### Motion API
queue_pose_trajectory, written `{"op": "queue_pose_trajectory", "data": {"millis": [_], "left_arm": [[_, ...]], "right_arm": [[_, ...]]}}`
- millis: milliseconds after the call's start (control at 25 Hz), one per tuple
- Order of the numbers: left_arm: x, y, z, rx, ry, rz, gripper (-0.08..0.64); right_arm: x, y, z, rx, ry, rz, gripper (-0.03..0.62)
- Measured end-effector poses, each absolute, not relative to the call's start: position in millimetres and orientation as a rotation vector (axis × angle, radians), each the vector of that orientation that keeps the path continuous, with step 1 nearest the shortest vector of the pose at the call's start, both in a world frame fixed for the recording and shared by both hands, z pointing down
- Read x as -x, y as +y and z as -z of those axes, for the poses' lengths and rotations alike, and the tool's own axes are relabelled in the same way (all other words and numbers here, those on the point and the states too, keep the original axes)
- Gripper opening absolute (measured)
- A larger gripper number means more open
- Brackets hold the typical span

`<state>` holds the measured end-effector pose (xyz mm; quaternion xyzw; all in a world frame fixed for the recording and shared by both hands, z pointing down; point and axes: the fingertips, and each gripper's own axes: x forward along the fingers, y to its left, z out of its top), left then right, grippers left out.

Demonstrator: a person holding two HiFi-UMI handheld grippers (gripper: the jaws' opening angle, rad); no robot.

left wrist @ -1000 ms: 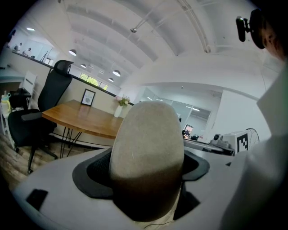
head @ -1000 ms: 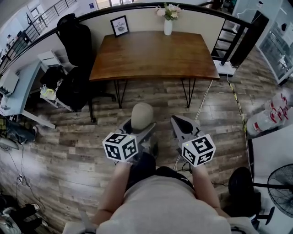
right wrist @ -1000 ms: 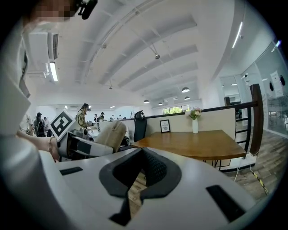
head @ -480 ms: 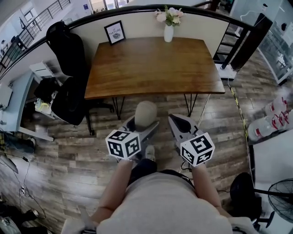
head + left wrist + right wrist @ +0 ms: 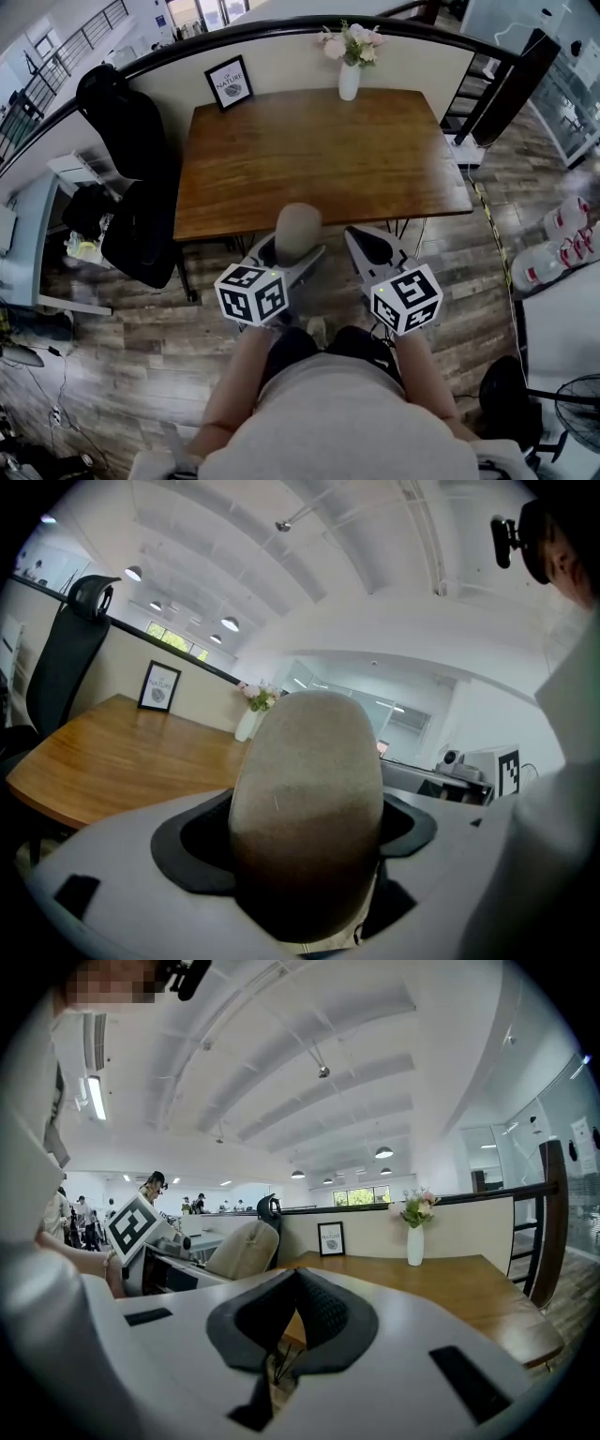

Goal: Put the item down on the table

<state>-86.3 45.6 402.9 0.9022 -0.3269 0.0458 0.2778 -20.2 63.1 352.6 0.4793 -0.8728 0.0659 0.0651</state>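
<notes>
A beige egg-shaped item (image 5: 297, 230) stands upright between the jaws of my left gripper (image 5: 292, 249), which is shut on it. In the left gripper view the item (image 5: 305, 789) fills the middle, with the dark pads (image 5: 199, 841) against its sides. My right gripper (image 5: 367, 244) is beside it on the right, shut with nothing in it; its pads meet at the tips (image 5: 295, 1283). Both are held out over the wood floor, just short of the near edge of the brown wooden table (image 5: 319, 141). The item (image 5: 242, 1246) also shows at the left of the right gripper view.
At the table's far edge stand a white vase with flowers (image 5: 349, 75) and a framed picture (image 5: 229, 82). A black chair (image 5: 131, 197) is left of the table, a white desk (image 5: 33, 234) farther left. Water bottles (image 5: 562, 248) and a fan (image 5: 572, 408) are at the right.
The table has come closer and now lies just in front of both grippers. The grippers keep their places side by side and the item stays in the left one.
</notes>
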Motion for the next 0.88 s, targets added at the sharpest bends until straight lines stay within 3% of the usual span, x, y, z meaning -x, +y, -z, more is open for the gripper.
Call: {"op": "queue_pose_trajectory", "data": {"millis": [880], "left_arm": [[92.2,-38.5,-431.0,-2.323,-0.869,-0.146,0.431]], "right_arm": [[12.0,-27.4,-375.8,-1.473,-2.599,-0.338,0.011]]}}
